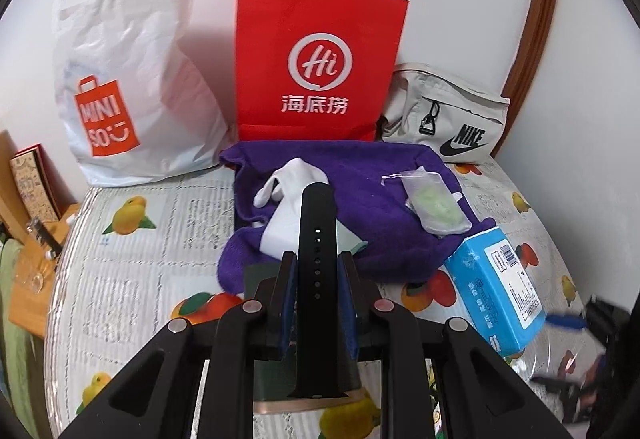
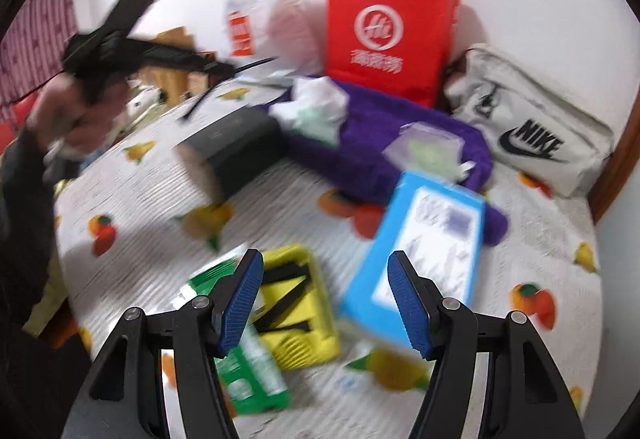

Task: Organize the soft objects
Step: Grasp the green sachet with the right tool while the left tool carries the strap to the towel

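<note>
My left gripper [image 1: 317, 267] is shut on a black watch strap [image 1: 317, 239] with a row of holes, held above a dark box [image 1: 304, 383] on the bed. Ahead lies a purple towel [image 1: 360, 207] with a white glove [image 1: 288, 179] and a mesh pouch [image 1: 434, 205] holding something green on it. My right gripper [image 2: 325, 299] is open and empty above a yellow packet [image 2: 298, 303] and a blue tissue pack [image 2: 420, 255]. The right wrist view is blurred; it shows the left gripper [image 2: 224, 69] with the strap [image 2: 224, 87] hanging at the far left.
A white Miniso bag [image 1: 120, 79], a red paper bag [image 1: 316, 59] and a grey Nike pouch [image 1: 444, 115] stand against the wall. A green packet [image 2: 244, 371] lies by the yellow one. A wooden nightstand [image 1: 28, 279] is left of the fruit-print bed.
</note>
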{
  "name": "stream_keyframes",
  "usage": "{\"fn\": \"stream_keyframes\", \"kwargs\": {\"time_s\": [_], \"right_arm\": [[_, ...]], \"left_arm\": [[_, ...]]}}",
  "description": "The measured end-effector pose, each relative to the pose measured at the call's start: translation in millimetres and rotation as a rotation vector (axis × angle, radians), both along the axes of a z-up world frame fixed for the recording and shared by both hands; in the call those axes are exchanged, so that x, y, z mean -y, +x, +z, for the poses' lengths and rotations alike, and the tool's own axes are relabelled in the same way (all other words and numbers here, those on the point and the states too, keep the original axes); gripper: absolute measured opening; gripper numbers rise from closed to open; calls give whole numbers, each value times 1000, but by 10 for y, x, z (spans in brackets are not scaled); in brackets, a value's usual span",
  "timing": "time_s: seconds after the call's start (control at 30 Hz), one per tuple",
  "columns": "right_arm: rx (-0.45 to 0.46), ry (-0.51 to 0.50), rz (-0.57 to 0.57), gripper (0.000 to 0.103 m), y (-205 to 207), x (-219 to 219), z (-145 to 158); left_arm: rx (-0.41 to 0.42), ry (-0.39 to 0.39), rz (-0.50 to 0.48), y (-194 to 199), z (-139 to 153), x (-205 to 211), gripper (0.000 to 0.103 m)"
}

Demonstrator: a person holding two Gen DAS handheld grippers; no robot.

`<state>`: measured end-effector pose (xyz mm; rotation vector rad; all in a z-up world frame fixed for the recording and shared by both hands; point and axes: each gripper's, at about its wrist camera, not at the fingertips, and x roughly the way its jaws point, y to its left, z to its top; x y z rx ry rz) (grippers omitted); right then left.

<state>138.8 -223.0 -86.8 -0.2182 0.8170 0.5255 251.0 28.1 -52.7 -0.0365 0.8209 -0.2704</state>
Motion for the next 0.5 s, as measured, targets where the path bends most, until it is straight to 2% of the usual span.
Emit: {"fn": "stream_keyframes", "kwargs": {"time_s": [0.23,0.5], "right_arm": [[-40,2,57,65,-354,-225,-236],[-40,-50,105,65,-466,-346,-364]], "left_arm": [[-12,-6,-33,172,-66,111,20],[-32,-9,-60,303,-185,195,20]]}}
